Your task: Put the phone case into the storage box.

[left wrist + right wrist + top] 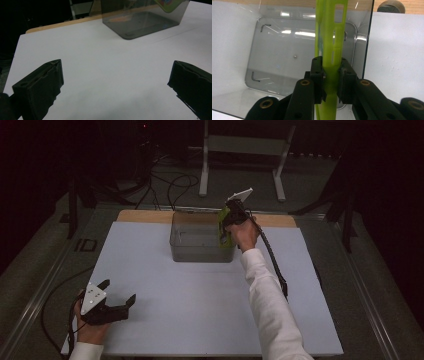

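The right gripper (331, 75) has its two black jaws pinched narrow on a thin lime-green plastic piece with slotted cut-outs (331, 45), which stands edge-on between the pads and runs straight away from the fingertips. Beyond and below those fingertips lies the inside of a clear smoky-grey rectangular plastic bin (287, 50), its flat bottom bare and glossy with reflections of lights; the green piece hangs over the bin's right part, just beside its right wall. In the high view the same right gripper (226, 222) sits at the bin's (200, 240) right end, held by a hand in a white sleeve, with the green piece (223, 227) at the rim there. The left gripper (116, 296) rests low near the front left corner of the surface, jaws spread wide with nothing between them; in the left gripper view only bare white sheet lies between its fingers (40, 87), and the bin (142, 20) stands well ahead of them. The surface is a white matte sheet (200, 305) laid on a wooden board (145, 216) whose tan edge shows at the far side behind the bin. Around it the room is dark, with a grey floor, black cables (170, 187) trailing behind the table, and a pale metal stand (240, 150) farther back.
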The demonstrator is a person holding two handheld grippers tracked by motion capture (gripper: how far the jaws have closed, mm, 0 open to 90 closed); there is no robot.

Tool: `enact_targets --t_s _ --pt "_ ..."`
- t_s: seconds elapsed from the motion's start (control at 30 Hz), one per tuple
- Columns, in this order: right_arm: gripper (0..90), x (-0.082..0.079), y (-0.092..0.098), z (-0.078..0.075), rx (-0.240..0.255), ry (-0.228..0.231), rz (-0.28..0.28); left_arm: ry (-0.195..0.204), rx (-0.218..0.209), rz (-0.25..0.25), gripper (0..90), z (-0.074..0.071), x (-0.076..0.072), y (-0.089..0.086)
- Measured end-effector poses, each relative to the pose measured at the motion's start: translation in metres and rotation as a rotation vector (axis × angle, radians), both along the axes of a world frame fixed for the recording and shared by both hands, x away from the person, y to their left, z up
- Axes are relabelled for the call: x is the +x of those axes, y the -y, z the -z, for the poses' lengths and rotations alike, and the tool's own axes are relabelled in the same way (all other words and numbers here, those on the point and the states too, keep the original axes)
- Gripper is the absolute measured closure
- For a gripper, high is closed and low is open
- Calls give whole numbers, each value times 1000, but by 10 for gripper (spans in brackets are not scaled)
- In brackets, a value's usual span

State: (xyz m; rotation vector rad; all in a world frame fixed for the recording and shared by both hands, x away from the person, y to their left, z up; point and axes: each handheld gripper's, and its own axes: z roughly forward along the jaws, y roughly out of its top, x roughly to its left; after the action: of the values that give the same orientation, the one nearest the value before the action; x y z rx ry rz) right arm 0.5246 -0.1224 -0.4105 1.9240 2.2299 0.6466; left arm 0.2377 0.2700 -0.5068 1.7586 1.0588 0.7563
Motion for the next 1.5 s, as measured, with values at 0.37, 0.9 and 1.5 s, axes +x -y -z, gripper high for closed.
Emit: enact_targets --t_s 0.37,0.9,1.5 --pt "771 4 -6 11 -24 -24 9 0 -3 0 0 0 0 0" --pt "770 10 -7 25 -62 -59 44 -3 -4 0 0 0 1 -1" --pt "765 14 -8 33 -70 -80 97 -6 -7 5 0 1 1 0"
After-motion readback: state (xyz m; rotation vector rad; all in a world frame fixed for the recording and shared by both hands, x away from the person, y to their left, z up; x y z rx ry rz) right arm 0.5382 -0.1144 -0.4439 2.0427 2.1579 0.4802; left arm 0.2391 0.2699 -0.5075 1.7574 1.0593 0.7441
